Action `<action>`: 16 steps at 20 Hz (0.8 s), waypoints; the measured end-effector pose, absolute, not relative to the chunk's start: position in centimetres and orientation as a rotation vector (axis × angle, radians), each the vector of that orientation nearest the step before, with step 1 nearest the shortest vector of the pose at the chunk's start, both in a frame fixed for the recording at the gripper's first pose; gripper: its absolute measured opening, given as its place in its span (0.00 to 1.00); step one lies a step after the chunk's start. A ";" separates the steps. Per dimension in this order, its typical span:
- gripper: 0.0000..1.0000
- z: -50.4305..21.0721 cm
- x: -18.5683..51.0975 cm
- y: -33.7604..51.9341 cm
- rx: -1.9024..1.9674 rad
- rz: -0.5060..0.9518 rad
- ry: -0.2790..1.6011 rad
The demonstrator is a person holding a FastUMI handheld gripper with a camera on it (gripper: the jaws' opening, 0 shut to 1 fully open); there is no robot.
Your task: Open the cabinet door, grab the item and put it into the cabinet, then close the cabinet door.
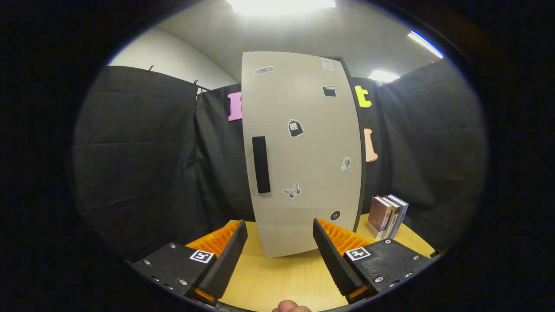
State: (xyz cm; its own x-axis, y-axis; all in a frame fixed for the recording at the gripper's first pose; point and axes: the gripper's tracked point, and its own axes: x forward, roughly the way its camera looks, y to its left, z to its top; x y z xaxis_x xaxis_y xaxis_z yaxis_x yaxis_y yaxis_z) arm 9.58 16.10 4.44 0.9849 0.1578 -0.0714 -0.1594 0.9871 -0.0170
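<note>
A tall pale cabinet [303,151] stands on the wooden table [282,277] just ahead of my fingers. Its door is shut and carries several small stickers. A dark vertical handle [261,164] sits near the door's left edge, beyond my left finger. A few upright books [387,216] stand on the table to the right of the cabinet, beyond my right finger. My gripper [279,240] is open, with nothing between its fingers, only the bare table and the foot of the cabinet door.
Black cloth walls close in the booth behind and on both sides of the cabinet. The table's right corner lies just past the books. Part of a hand [291,307] shows at the near edge of the table.
</note>
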 end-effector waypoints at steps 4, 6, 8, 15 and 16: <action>0.94 4.3 9.9 16.3 -0.018 0.165 0.068; 0.94 4.3 10.1 16.3 -0.011 0.164 0.067; 0.94 4.3 10.1 16.4 -0.009 0.163 0.071; 0.94 3.9 10.3 16.3 -0.016 0.158 0.071; 0.94 3.7 10.2 16.5 -0.018 0.157 0.072</action>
State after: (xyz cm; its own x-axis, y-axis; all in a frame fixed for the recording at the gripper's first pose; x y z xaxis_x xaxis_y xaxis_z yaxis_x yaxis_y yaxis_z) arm 10.23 16.47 3.74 0.9851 0.1561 -0.0729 -0.1573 0.9875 -0.0118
